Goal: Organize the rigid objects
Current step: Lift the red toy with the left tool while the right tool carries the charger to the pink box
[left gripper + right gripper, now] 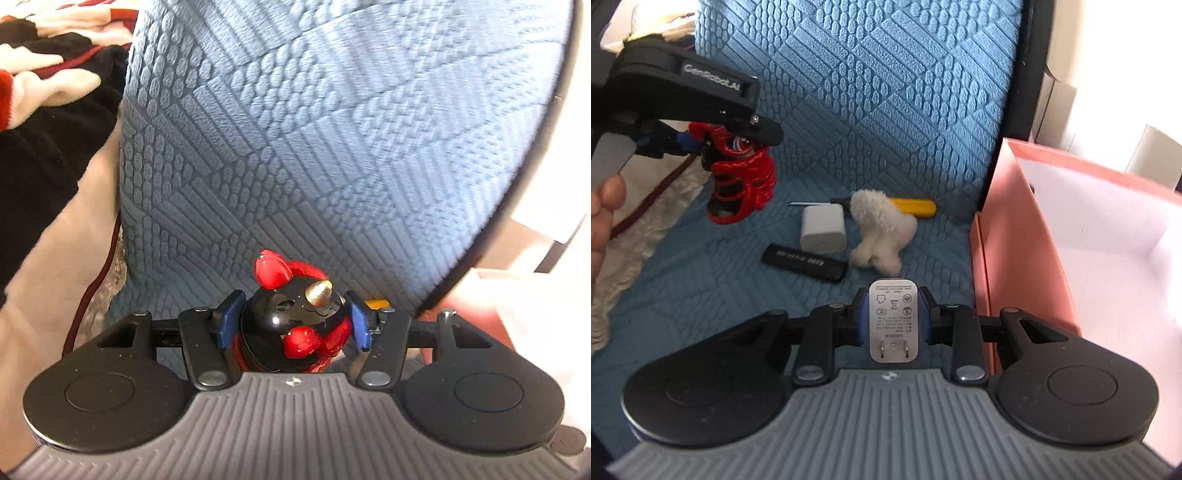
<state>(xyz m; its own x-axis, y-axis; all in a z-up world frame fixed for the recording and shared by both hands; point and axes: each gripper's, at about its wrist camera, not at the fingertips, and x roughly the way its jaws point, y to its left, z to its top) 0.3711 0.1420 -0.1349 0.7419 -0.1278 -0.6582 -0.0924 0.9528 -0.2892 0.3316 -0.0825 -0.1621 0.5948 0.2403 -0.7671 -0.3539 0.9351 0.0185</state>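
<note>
On a blue quilted bed cover (886, 92), I am partway through sorting hard items into a pink box (1004, 236) that stands open at the right edge of the scene. Its white interior, as far as my right wrist view shows, holds nothing yet, though the near corner is hidden, so I judge that little or no sorting is finished.

My left gripper (293, 323) is closed on a glossy black-and-red toy figure (295, 317) with a small gold horn. From the right wrist view, that figure hangs in the air at the far left, clear of the cover, well apart from the box.

My right gripper (894, 321) is clamped on a white plug adapter (894, 321), its printed label and two metal prongs facing the camera. It sits just left of the box wall, not yet over the opening.

Four things lie loose in the middle of the cover: a white charger block (823, 229), a black tube-shaped item (805, 263) just near of it, a fluffy cream soft toy (881, 230) to the right, and a yellow-handled tool (912, 206) partly hidden behind the soft toy.

My judgement: two items are in hand and must be carried over the box and released. The charger block, black item and tool remain to collect; the soft toy, not being rigid, probably stays.
</note>
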